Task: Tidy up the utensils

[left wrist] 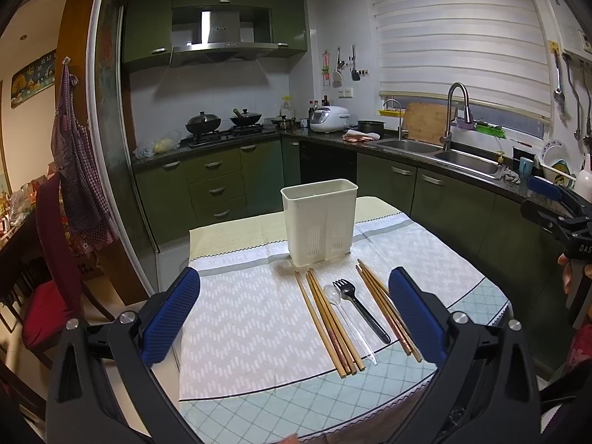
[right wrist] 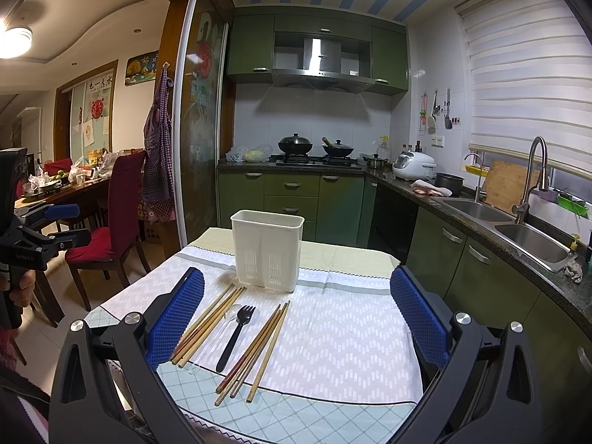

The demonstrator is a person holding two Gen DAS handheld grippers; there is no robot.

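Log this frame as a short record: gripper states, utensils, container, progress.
left gripper: open, holds nothing
right gripper: open, holds nothing
utensil holder: white, upright on the cloth, no utensil seen standing in it
black fork: flat on cloth
clear spoon: flat, beside the fork
chopsticks: two loose groups either side of fork and spoon
progress: nothing sorted yet

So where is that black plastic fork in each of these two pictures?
Left wrist view: the black fork lies right of centre on the cloth, beside the clear spoon, between two chopstick bundles.
Right wrist view: the black fork lies left of centre, tines toward the holder.
Shared landmark: the white utensil holder just beyond it.
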